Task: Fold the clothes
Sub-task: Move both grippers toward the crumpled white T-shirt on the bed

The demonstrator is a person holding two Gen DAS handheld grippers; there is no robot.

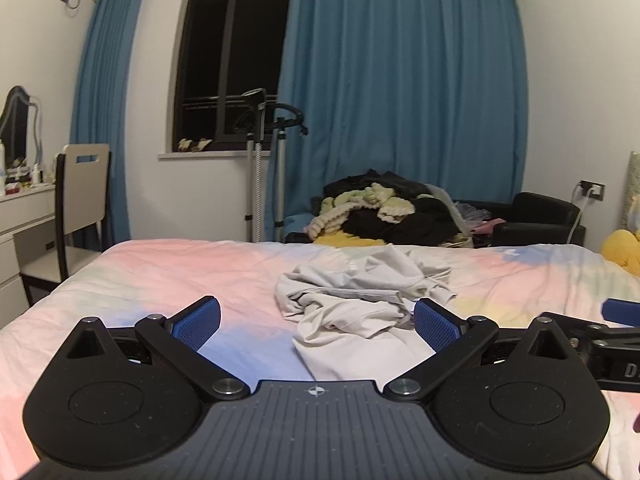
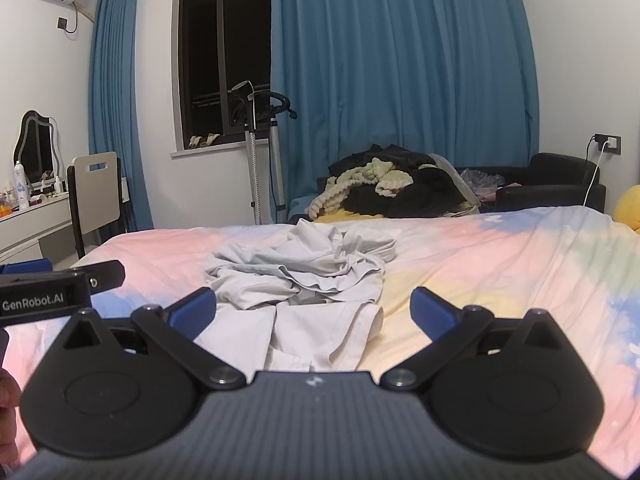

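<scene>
Nearby, crumpled garment (image 1: 360,300), clothes pile (image 1: 384,212), chair (image 1: 80,196)

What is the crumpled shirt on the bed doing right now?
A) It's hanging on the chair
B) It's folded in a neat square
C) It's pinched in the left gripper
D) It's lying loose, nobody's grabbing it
D: the shirt lies rumpled on the bed, with the left gripper and right gripper both open and empty.

Right tongs (image 2: 314,312) spread over possibly crumpled shirt (image 2: 304,276).
</scene>
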